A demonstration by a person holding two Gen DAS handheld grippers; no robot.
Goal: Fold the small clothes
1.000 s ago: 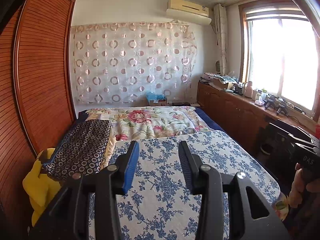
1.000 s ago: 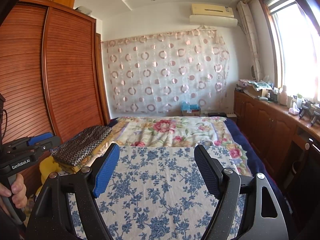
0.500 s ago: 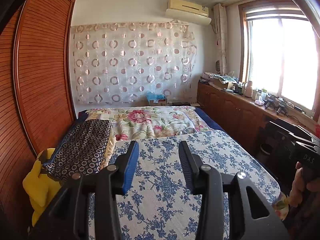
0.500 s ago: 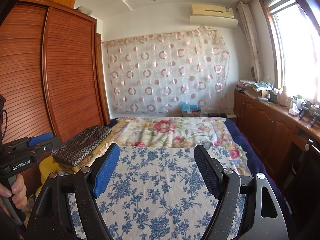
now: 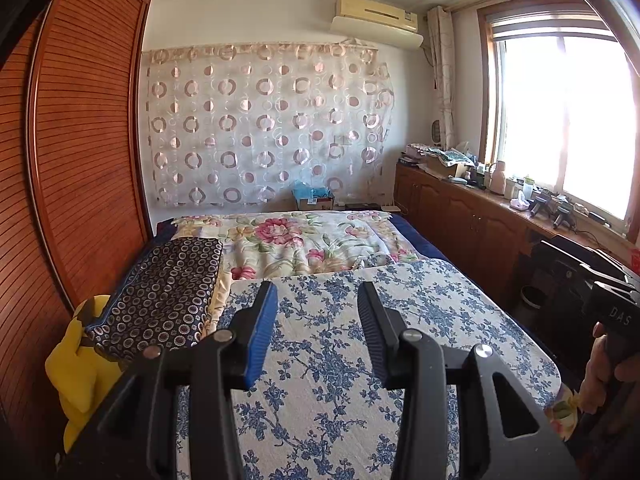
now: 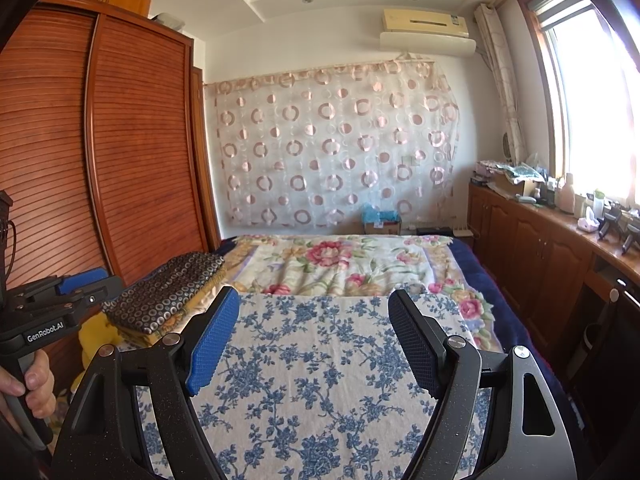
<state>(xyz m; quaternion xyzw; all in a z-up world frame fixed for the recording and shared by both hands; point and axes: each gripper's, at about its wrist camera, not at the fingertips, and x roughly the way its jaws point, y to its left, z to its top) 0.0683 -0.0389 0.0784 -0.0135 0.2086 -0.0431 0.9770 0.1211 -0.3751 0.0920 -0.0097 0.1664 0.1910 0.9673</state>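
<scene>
Left tongs (image 5: 316, 320) part-open, empty, aimed slightly down over bed. Right tongs (image 6: 314, 334) wide apart, empty, same tilt. Below: quilted white bedspread w/ blue flower print (image 6: 320, 360), flat. Folded dark circle-print cloth (image 5: 160, 288) lies at bed's left edge, by slatted wooden wardrobe (image 5: 80, 160). Beyond: floral blanket (image 5: 304, 244), sheer ring-pattern curtain (image 5: 264, 124).

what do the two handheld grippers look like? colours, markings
Both are matte black with two fingers. On the left gripper and the right gripper one pad is blue and the other black, both textured, with silver pivot bolts. The left one's body reads "GenRobot.AI"; the right's reads "DAS". No sleeves visible.
</scene>
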